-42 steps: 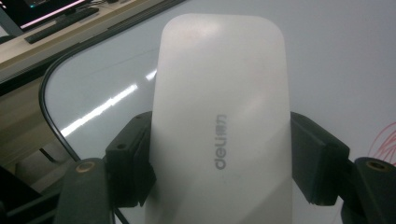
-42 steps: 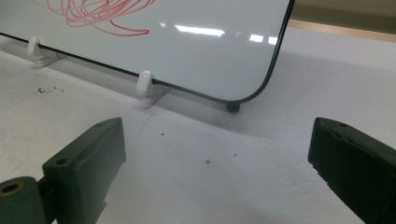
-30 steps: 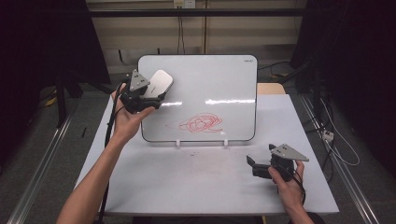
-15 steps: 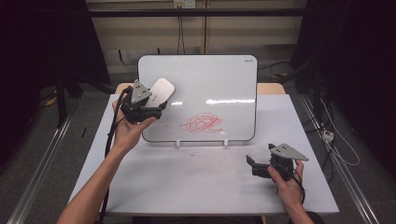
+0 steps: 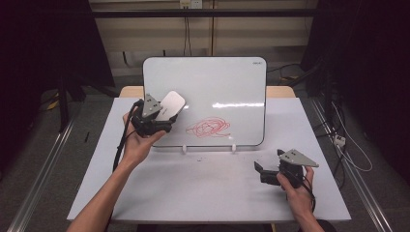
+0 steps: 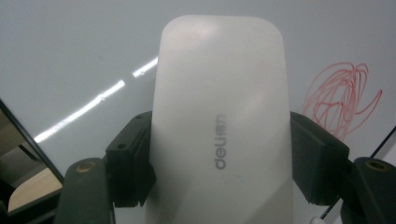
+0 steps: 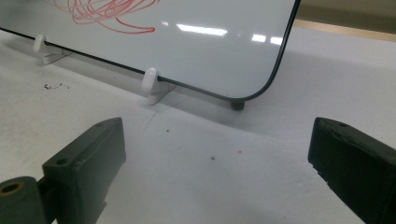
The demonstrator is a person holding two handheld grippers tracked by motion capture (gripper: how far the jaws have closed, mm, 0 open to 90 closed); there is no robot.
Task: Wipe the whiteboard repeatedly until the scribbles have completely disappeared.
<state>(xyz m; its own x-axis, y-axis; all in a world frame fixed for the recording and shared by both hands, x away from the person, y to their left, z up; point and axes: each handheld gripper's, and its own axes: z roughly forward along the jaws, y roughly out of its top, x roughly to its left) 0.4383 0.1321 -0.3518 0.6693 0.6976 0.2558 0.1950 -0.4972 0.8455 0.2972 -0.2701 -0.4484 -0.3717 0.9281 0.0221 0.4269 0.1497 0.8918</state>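
The white eraser (image 6: pixel 219 140) bears the grey brand "deli".

White table (image 5: pixel 203 188) bearing an upright whiteboard (image 5: pixel 227 89) on feet

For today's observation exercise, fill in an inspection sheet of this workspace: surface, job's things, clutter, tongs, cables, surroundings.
Surface: white table, a few small dark specks.
Job's things: white eraser held in front of the whiteboard, left of the red scribble; board stands on white clip feet.
Clutter: nothing seen.
Tongs: left tongs shut on the eraser; right tongs open, holding nothing, low over the table.
Cables: black cable trails from the left tongs; loose cables on the floor at right.
Surroundings: dark curtains, pale back wall.
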